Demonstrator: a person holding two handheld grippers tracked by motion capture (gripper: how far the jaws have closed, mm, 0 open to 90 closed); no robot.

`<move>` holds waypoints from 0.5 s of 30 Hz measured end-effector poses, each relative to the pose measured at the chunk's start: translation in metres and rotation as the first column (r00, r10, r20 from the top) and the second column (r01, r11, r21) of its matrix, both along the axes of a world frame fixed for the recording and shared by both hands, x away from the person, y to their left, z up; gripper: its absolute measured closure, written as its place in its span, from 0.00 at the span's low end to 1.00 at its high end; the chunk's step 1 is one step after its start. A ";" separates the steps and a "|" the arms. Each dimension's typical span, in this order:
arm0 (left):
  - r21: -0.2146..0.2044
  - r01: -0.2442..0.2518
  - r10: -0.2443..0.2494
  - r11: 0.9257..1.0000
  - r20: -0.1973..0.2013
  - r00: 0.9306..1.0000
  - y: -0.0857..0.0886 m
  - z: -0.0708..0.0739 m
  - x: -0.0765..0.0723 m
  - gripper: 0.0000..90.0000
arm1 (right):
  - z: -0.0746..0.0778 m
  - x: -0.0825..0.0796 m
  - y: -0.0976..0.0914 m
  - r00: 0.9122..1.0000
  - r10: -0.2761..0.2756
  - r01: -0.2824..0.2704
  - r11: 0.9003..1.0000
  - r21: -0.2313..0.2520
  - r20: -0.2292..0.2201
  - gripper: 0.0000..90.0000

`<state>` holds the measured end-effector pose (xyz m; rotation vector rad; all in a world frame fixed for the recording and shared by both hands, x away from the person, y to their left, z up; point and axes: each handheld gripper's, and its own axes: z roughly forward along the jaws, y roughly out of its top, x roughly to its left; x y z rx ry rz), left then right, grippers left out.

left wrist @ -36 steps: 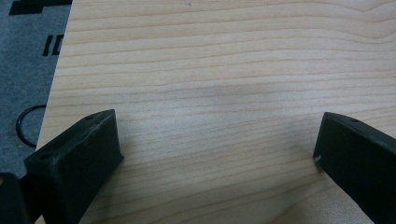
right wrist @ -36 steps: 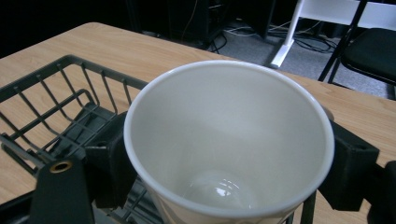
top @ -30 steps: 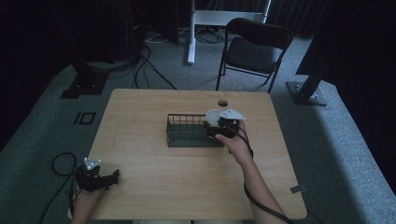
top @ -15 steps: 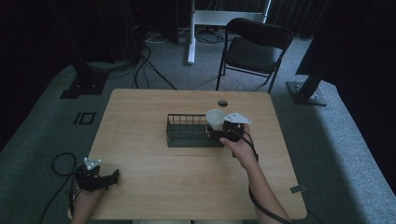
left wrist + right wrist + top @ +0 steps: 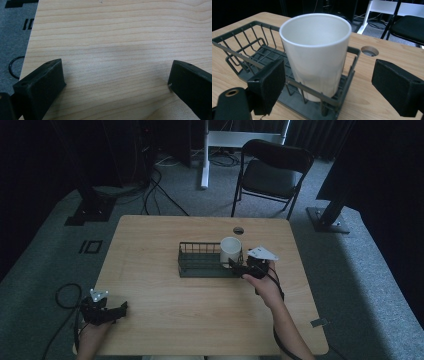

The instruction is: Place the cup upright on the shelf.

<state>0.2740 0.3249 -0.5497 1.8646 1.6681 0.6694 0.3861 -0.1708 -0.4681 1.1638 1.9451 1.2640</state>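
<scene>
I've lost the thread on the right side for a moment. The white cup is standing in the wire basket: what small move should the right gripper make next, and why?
Probably draw the right gripper straight back, away from the basket. Its jaws stand open on either side of the white cup without touching it, and the cup is upright inside the basket's end, so it looks placed. The left gripper rests open at the table's near corner.

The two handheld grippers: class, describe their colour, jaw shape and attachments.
Both are black. The left gripper has blocky rectangular jaws, a small grey plate on top and a looping black cable. The right gripper carries a larger pale three-cornered plate and a trailing black cable.
</scene>
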 end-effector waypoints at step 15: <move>0.000 0.000 0.000 1.000 0.000 1.000 0.000 0.000 0.000 0.01 | -0.022 -0.012 -0.022 0.999 -0.022 0.022 1.000 -0.005 -0.035 0.13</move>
